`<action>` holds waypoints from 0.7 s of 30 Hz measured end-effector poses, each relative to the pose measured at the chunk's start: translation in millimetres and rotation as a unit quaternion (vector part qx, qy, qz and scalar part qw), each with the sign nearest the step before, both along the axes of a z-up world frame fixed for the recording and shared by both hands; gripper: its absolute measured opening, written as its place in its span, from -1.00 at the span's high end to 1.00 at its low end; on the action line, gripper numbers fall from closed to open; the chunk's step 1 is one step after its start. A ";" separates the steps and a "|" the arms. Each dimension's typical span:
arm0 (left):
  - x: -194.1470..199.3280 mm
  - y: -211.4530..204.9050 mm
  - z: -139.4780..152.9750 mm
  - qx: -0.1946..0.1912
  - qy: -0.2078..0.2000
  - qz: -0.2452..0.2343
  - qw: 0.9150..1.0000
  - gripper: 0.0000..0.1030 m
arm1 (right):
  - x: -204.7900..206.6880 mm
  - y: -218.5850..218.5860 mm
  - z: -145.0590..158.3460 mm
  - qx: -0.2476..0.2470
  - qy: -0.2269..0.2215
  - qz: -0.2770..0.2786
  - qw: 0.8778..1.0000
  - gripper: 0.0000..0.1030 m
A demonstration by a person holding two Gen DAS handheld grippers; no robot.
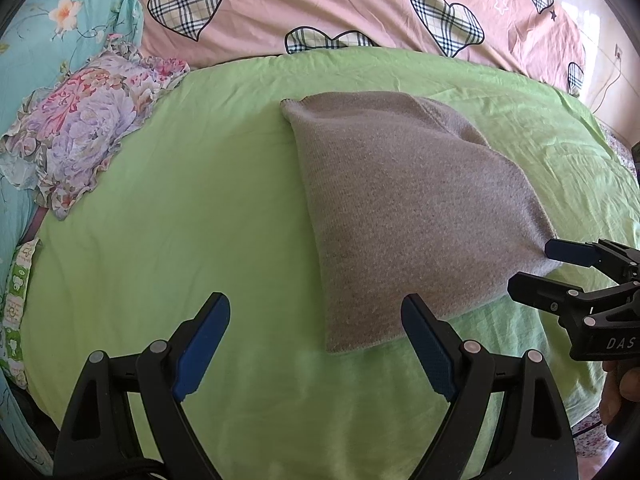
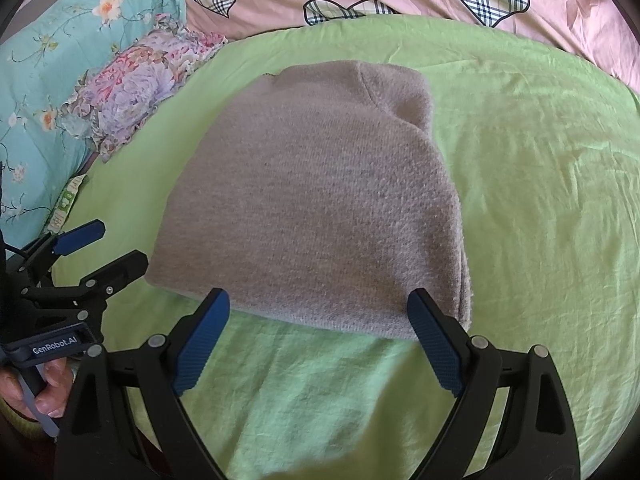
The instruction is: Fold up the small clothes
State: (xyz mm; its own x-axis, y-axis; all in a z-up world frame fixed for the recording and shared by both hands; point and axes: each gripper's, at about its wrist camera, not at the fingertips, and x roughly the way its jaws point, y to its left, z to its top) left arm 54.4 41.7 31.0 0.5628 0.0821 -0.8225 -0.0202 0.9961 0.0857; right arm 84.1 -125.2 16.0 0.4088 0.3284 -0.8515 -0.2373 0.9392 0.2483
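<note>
Your left gripper (image 1: 316, 344) and right gripper (image 2: 320, 340) gape wide, seemingly clear of the folded grey sweater (image 2: 316, 200) on the green sheet (image 2: 540, 200).

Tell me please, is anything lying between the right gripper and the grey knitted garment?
Nothing visible does. The right gripper hangs with open jaws just over the near edge of the folded grey garment, with only bare green sheet around it. The floral pillow lies far off to the side.
</note>
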 end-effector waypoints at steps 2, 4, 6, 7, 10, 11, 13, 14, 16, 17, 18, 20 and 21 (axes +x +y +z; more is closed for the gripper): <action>-0.2 -0.9 0.4 0.000 0.000 0.000 1.000 -0.71 | 0.0 0.1 0.0 0.000 0.000 0.000 1.000 -0.76; -0.1 -1.0 0.7 0.000 0.000 0.000 1.000 -0.71 | 0.3 -0.3 -0.3 0.000 0.000 -0.001 1.000 -0.76; -0.3 -0.5 0.6 0.000 0.000 0.001 1.000 -0.71 | 0.6 -1.1 -1.2 0.001 0.001 -0.001 1.000 -0.76; -0.2 -1.3 0.6 -0.001 -0.001 0.000 1.000 -0.71 | 0.6 -1.1 -1.5 0.001 0.001 -0.001 1.000 -0.76; 0.0 -0.6 0.8 0.000 -0.001 0.000 1.000 -0.71 | 0.2 -0.9 -1.4 0.001 0.001 0.000 1.000 -0.76; -0.4 -0.3 1.1 0.000 -0.001 0.000 1.000 -0.71 | 0.0 -0.7 -1.4 0.001 0.001 0.000 1.000 -0.76; -0.4 -0.5 1.0 -0.001 -0.001 0.000 1.000 -0.71 | 0.5 -1.3 -1.6 0.001 0.001 0.000 1.000 -0.76; -0.4 -0.7 1.0 -0.001 -0.001 0.000 1.000 -0.71 | 0.4 -1.3 -1.6 0.001 0.001 0.000 1.000 -0.76; -0.5 -0.5 1.1 0.000 -0.002 0.000 1.000 -0.71 | 0.5 -1.2 -1.6 0.001 0.001 0.001 1.000 -0.76; -0.4 -0.7 1.0 0.000 -0.002 0.000 1.000 -0.71 | 0.3 -1.0 -1.7 0.000 0.001 0.001 1.000 -0.76; -0.3 -0.3 1.1 0.000 -0.002 0.000 1.000 -0.71 | 0.2 -0.8 -1.7 0.000 0.001 0.000 1.000 -0.76; -0.5 -0.7 1.1 0.000 -0.002 0.000 1.000 -0.71 | 0.0 -0.4 -1.5 0.000 0.001 0.000 1.000 -0.76; -0.4 -0.4 1.1 0.000 -0.002 0.000 1.000 -0.71 | 0.0 -0.4 -1.4 0.000 0.001 0.000 1.000 -0.76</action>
State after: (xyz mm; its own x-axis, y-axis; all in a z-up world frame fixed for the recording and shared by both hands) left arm 54.1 41.3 32.2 0.5657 0.0819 -0.8206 -0.0205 0.9961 0.0852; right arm 84.2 -125.5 14.6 0.4069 0.3289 -0.8522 -0.2372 0.9390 0.2492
